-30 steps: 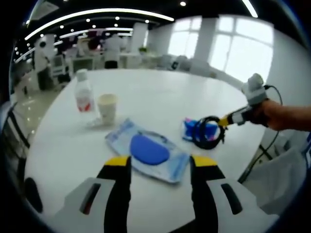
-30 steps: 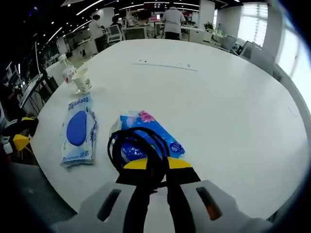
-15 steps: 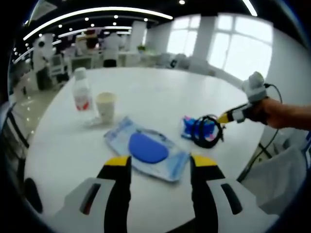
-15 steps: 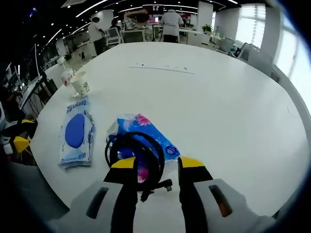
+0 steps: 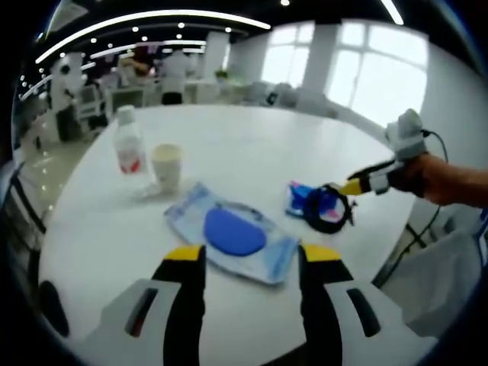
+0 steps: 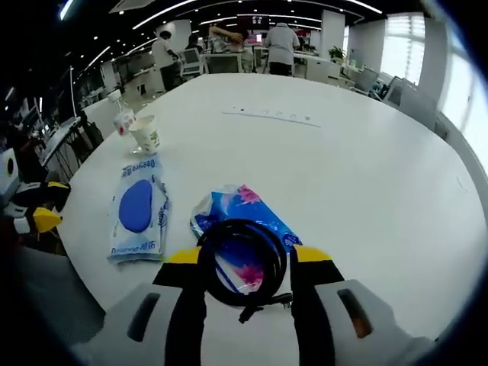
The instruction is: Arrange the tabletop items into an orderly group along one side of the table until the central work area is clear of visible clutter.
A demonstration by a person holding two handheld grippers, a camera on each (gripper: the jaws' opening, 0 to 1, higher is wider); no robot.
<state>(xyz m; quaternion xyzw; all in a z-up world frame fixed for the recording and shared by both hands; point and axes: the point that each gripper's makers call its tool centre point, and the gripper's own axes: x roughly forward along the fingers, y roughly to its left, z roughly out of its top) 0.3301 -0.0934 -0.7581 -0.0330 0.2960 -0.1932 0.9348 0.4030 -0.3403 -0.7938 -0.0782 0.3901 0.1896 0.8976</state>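
Near the tabletop's [image 6: 366, 152] edge, the coiled black cable [image 6: 244, 260] lies on the blue floral plastic packet [image 6: 245, 229], between the released right claw's [image 6: 243, 261] jaws. The left claw [image 5: 245, 257], also released, faces the blue-lidded wet-wipes pack [image 5: 232, 235].

Far tabletop [image 6: 358, 152] open; cable coil [image 6: 242, 261] probably blocks fingers.
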